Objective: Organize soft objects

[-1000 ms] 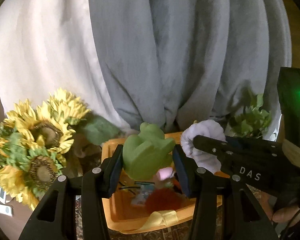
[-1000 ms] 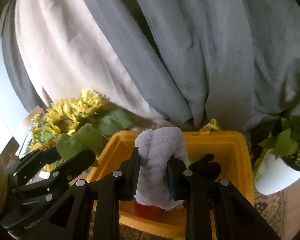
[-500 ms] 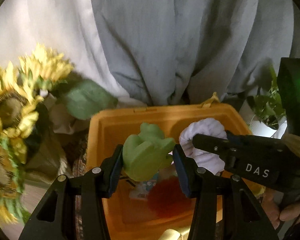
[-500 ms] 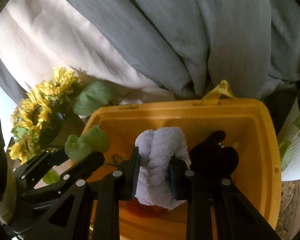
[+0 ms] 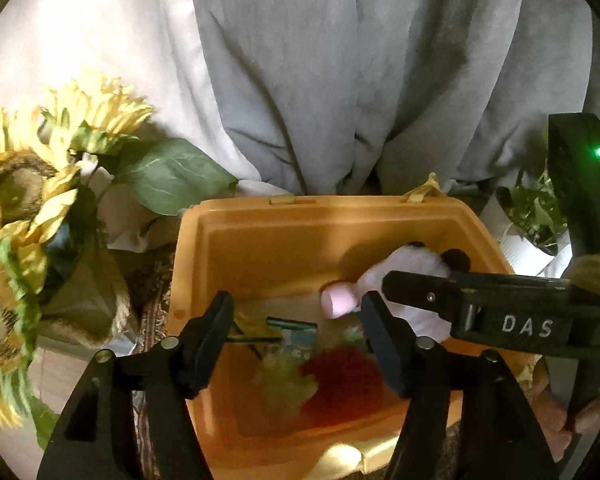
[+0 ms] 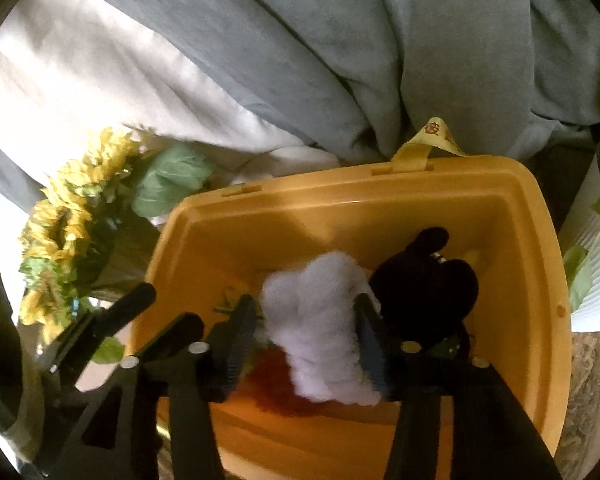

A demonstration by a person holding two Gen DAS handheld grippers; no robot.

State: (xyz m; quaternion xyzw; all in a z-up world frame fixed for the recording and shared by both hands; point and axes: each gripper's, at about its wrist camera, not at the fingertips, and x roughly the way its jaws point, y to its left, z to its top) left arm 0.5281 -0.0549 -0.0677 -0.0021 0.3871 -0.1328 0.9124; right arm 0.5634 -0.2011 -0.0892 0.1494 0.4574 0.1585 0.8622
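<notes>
Grey and white curtains (image 5: 300, 80) hang in heavy folds behind the yellow plastic bin (image 5: 284, 224), which serves as the landmark for everything else: artificial sunflowers (image 5: 24, 184) stand just left of it, and a leafy plant in a ribbed white pot (image 6: 596, 280) sits to its right. Half a second ago the left gripper (image 5: 298, 336) pinched a green foam toy above the bin; now its jaws are spread with nothing between them, and a blurred green foam toy (image 5: 284, 380) lies on the bin floor beside a fuzzy red plush (image 5: 340, 376), so that drop looks done. The right gripper (image 6: 306, 340), which held its towel tightly a moment earlier, has its jaws noticeably wider too; the white terry towel roll (image 6: 320, 320) sits between them over the bin, blurred, and I cannot tell whether the pads are touching it or it is already falling. A black plush (image 6: 428, 280) with rounded ears leans against the bin's right wall, and a pale pink cylindrical piece (image 5: 338, 300) shows near the towel in the left wrist view. Judging by this, both soft items are ending up inside the bin, whose smooth rigid walls and fabric loop handle (image 6: 432, 140) contrast with the squashy, nubbly contents.
</notes>
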